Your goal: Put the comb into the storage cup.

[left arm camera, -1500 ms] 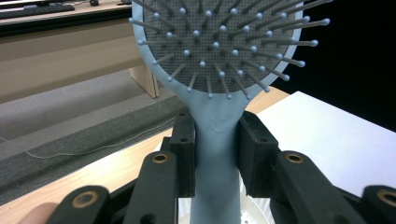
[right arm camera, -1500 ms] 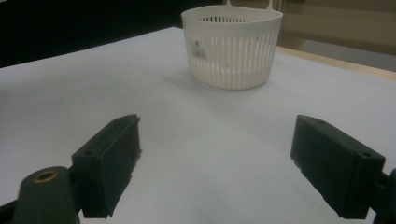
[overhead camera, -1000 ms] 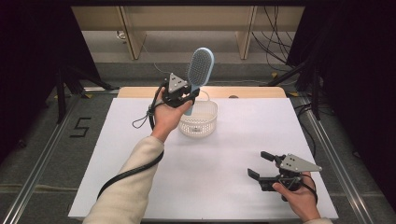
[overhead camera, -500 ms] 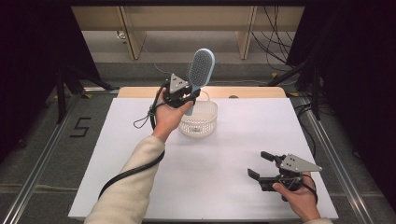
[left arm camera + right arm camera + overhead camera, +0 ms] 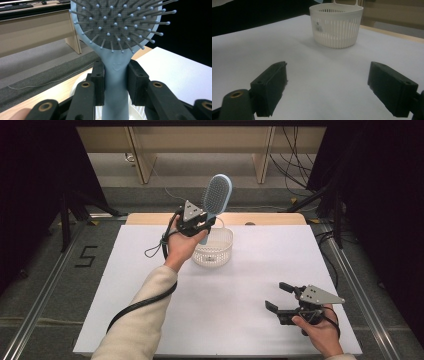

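High view first: I am holding the left claw (image 5: pixel 204 224) raised above the far part of the white worktop (image 5: pixel 125 285), and it is clamping the handle of a light blue hairbrush (image 5: pixel 216 195). The brush is standing nearly upright, its bristled head pointing up and slightly away from me, right over the near-left rim of the white slotted basket (image 5: pixel 214 247). The basket is sitting on the worktop near its far edge. My right claw (image 5: pixel 281 299) is resting low near the worktop's near right corner, well apart from the basket, with its jaws spread wide and nothing between them.

Left gripper view: I am looking along the left claw (image 5: pixel 115 82), whose two black jaws are pressing on either side of the hairbrush (image 5: pixel 115 27) just below the head. The bristles are facing the camera. Part of the basket (image 5: pixel 136 113) is showing beneath the handle.

Right gripper view: I am seeing the right claw (image 5: pixel 327 86) gaping wide over bare worktop (image 5: pixel 262 45), with the basket (image 5: pixel 336 25) standing farther off, ahead of it.
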`<act>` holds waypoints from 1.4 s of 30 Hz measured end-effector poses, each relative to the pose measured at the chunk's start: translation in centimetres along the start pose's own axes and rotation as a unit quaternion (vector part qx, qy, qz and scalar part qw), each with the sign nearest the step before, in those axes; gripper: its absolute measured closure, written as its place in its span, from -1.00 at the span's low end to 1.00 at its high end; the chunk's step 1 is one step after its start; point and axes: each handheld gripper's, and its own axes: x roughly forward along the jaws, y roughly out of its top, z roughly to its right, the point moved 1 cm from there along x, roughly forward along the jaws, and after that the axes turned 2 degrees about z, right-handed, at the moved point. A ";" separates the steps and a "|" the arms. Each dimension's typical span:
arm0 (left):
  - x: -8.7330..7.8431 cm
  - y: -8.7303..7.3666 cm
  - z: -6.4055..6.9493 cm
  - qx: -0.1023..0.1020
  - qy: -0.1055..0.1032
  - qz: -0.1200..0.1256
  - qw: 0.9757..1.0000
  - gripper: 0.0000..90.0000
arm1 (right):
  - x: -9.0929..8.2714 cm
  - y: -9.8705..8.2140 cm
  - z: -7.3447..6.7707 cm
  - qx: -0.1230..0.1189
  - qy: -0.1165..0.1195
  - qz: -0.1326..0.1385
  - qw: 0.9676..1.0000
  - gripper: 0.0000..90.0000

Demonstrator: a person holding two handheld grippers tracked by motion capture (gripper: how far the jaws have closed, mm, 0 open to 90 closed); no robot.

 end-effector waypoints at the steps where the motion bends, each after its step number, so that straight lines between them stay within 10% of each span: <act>1: 0.0 -0.1 0.0 0.001 -0.001 -0.001 1.000 0.55 | 0.0 0.0 0.0 0.000 0.000 0.000 1.000 -0.63; 42: 1.8 -2.9 -0.4 0.021 -0.023 -0.011 0.999 0.55 | 0.0 0.0 0.0 -0.002 0.001 -0.001 1.000 -0.63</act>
